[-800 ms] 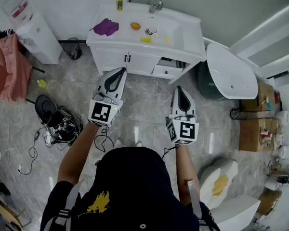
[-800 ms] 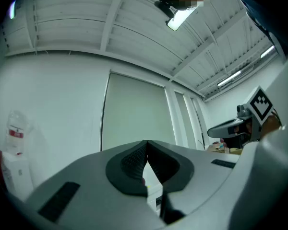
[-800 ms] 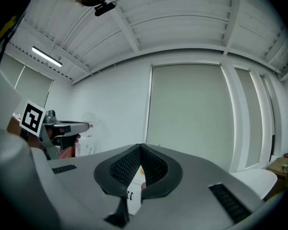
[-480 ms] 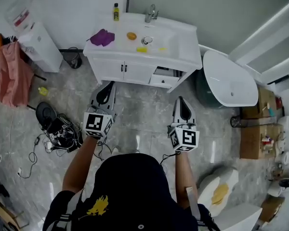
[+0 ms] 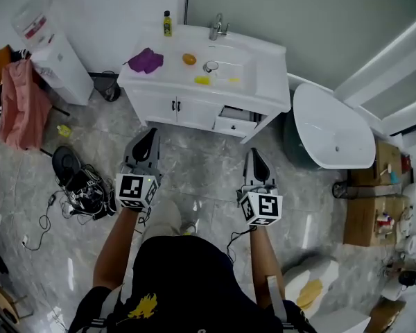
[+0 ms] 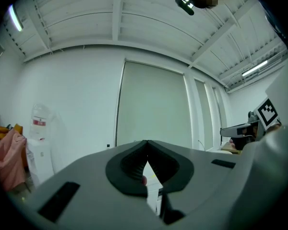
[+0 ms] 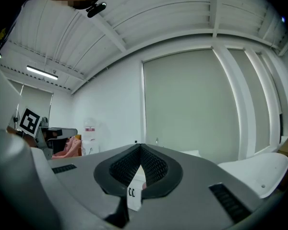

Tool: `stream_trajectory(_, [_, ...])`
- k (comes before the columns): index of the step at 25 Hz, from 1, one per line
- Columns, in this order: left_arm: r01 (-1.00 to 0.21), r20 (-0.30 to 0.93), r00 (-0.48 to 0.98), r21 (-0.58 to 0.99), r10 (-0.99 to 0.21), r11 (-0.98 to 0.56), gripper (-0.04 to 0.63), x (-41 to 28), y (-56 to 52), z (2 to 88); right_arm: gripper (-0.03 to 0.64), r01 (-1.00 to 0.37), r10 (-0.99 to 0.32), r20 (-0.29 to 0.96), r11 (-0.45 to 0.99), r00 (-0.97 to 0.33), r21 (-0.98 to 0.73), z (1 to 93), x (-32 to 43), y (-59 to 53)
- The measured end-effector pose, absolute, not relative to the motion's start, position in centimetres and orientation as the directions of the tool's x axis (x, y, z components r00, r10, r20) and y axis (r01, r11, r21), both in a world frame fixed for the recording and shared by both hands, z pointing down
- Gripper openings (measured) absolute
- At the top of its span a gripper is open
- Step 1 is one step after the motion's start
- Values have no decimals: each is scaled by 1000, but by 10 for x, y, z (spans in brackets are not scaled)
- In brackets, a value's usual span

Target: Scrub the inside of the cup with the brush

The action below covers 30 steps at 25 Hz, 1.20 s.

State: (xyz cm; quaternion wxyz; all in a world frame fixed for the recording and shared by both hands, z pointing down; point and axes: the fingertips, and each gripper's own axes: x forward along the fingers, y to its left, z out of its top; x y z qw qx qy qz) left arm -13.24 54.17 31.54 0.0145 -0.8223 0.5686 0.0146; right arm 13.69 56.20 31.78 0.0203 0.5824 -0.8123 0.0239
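A person stands on a grey marble floor (image 5: 194, 168), facing a white vanity (image 5: 267, 89). The left gripper (image 5: 148, 133) and right gripper (image 5: 255, 152) are held out in front, each with its jaws pressed together and empty. The cup (image 5: 210, 66) sits on the vanity top, well apart from both grippers, with a small yellow item (image 5: 203, 80) just beside it.

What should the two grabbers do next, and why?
Probably move forward toward the white sink cabinet. The left gripper and the right gripper are both shut and empty. They are held out over the grey marble floor, well short of the cabinet.
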Motion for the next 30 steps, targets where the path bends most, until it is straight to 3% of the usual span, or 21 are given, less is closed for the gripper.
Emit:
stream_trajectory(7, [-921, 20, 389, 8, -921, -389, 17, -135, 480, 359, 26, -941, -934, 116, 337, -338, -29, 351, 124, 496])
stream_trajectory(18, [-858, 57, 511, 93, -858, -505, 20, -146, 254, 404, 26, -972, -952, 198, 236, -233, -9, 373, 112, 305])
stream_trajectory(30, [-826, 203, 563, 88, -801, -557, 47, -67, 52, 472, 27, -963, -913, 304, 253, -270, -94, 435, 154, 97])
